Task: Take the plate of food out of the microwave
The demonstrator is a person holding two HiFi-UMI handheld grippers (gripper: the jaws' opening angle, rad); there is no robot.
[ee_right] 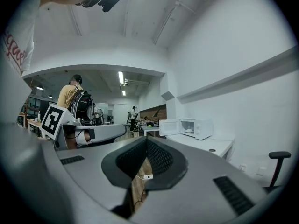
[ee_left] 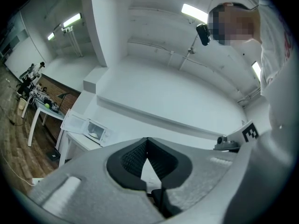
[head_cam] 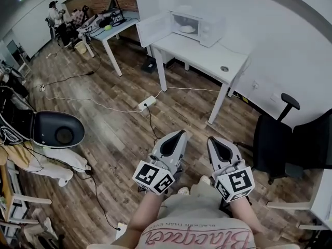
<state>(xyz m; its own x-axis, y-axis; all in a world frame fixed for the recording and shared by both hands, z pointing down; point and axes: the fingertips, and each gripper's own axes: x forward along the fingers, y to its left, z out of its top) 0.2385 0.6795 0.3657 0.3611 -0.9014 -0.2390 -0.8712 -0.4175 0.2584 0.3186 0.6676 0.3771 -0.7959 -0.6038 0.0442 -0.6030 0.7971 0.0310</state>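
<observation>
Nearest to me: shirt [head_cam: 199, 219] at the bottom edge, and just past it I'm holding both tongs side by side, low in front of the body. The left gripper [head_cam: 181, 134] is aiming forward and tilting a little up, so its own view is catching mostly wall and ceiling. The right gripper [head_cam: 211, 139] is sitting about level. Left forearm [head_cam: 144, 214] is bare and running straight back to the body. Both pairs of jaws are together at the tips with nothing in them.

The plate [head_cam: 187, 29] is sitting inside the microwave [head_cam: 203, 29], well apart from both grippers. What's on it is too small to tell. The door [head_cam: 152, 29] is hanging open to the left, past the tabletop edge. The microwave is occupying the far left end of the white table [head_cam: 207, 56], against the wall. A small round fitting [head_cam: 224, 68] is sitting near the table's right end, and the rest of the top is showing bare.

Wood floor [head_cam: 119, 134] is lying open between me and the table. A power strip [head_cam: 147, 103] and its cable [head_cam: 93, 104] are crossing it. A black office chair [head_cam: 277, 141] is standing close on the right, beside the right gripper. A cluttered second table [head_cam: 115, 29] is standing left of the microwave door. A dark rounded seat [head_cam: 57, 129] is sitting far left.
</observation>
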